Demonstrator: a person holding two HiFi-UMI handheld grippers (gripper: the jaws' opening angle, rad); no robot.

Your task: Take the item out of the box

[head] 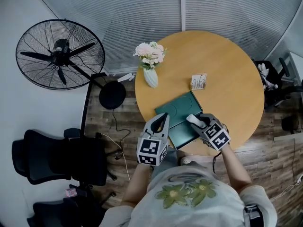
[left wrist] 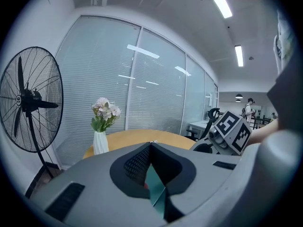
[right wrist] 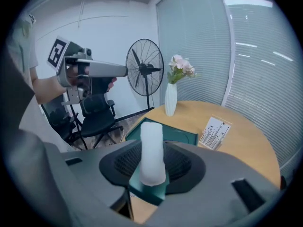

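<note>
My right gripper clamps the white roll just above the box at the tabletop's near edge; my left gripper pinches the box's edge. I'd lift straight and steadily, pinning the box down.

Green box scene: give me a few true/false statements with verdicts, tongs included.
1. The right tongs grip a white roll. True.
2. The left tongs hold nothing. False: they are closed on a thin edge of the green box.
3. The vase of flowers stands on the round table. True.
4. The fan sits on the table. False: it stands on the floor, off to the table's left in the head view.
5. The card stand lies inside the box. False: it stands on the table, just beyond the box.
</note>
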